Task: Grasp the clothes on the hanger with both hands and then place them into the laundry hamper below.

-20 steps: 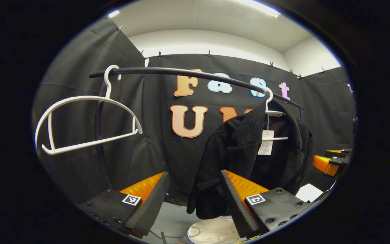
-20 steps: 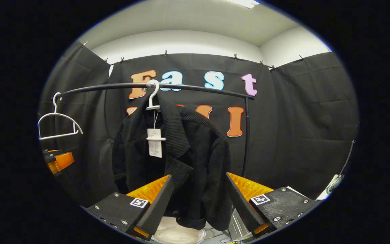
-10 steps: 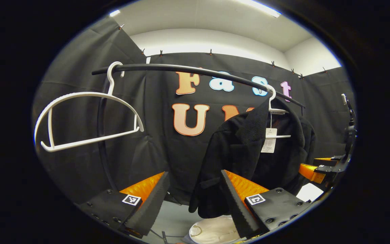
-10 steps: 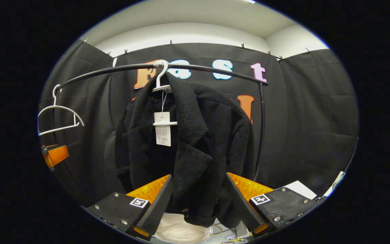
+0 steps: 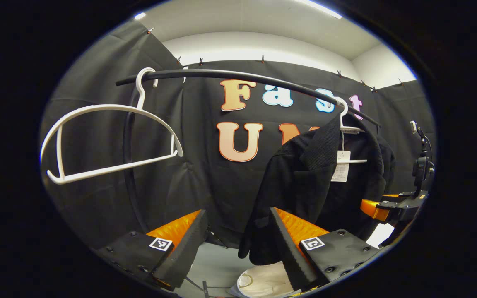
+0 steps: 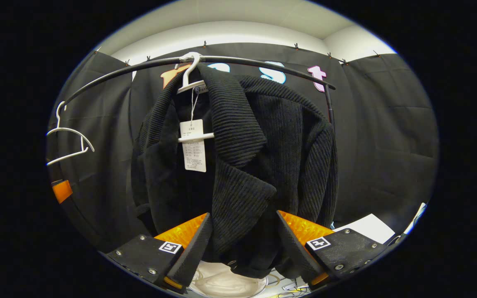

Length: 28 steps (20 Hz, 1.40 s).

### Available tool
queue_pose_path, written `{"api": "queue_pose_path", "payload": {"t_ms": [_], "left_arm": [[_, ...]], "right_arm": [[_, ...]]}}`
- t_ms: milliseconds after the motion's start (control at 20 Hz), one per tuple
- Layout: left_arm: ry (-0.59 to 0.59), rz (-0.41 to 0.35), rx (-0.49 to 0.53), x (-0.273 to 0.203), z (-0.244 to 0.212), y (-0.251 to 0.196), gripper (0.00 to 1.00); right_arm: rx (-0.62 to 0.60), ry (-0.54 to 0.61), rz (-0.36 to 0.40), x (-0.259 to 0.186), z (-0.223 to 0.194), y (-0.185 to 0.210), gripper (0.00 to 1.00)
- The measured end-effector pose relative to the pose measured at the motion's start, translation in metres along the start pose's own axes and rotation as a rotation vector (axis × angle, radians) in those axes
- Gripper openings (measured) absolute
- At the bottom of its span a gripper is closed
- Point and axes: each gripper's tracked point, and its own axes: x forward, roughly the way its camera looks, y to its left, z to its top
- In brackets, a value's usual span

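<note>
Black ribbed knit jacket (image 6: 259, 157) with wide lapels and a white paper tag (image 6: 193, 145), hung on a white hanger (image 6: 191, 80) from the black rail (image 6: 263, 63), above the white hamper (image 6: 222, 283), right gripper (image 6: 242, 240) spread wide before its hem, left gripper (image 5: 238, 236) likewise parted, gripping nothing.

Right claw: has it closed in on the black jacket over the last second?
Yes. In the right gripper view the black jacket now looms far larger against the rail, its front hem between the open right claw fingers.
</note>
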Motion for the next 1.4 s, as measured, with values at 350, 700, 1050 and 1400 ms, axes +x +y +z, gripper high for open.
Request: {"api": "queue_pose_path", "payload": {"t_ms": [350, 700, 1050, 1400], "left_arm": [[0.013, 0.013, 0.001, 0.009, -0.006, 0.007, 0.97], [0.03, 0.008, -0.004, 0.017, -0.013, 0.004, 1.0], [0.042, -0.033, -0.008, 0.029, -0.02, -0.015, 1.0], [0.054, -0.13, -0.015, 0.046, -0.025, -0.06, 0.94]], "right_arm": [[-0.003, -0.005, -0.002, 0.032, 0.001, 0.005, 0.85], [-0.007, -0.013, -0.008, 0.055, 0.003, 0.007, 0.61], [-0.001, -0.034, 0.024, 0.058, 0.008, 0.013, 0.24], [0.002, -0.024, 0.039, 0.047, 0.007, 0.011, 0.08]]}}
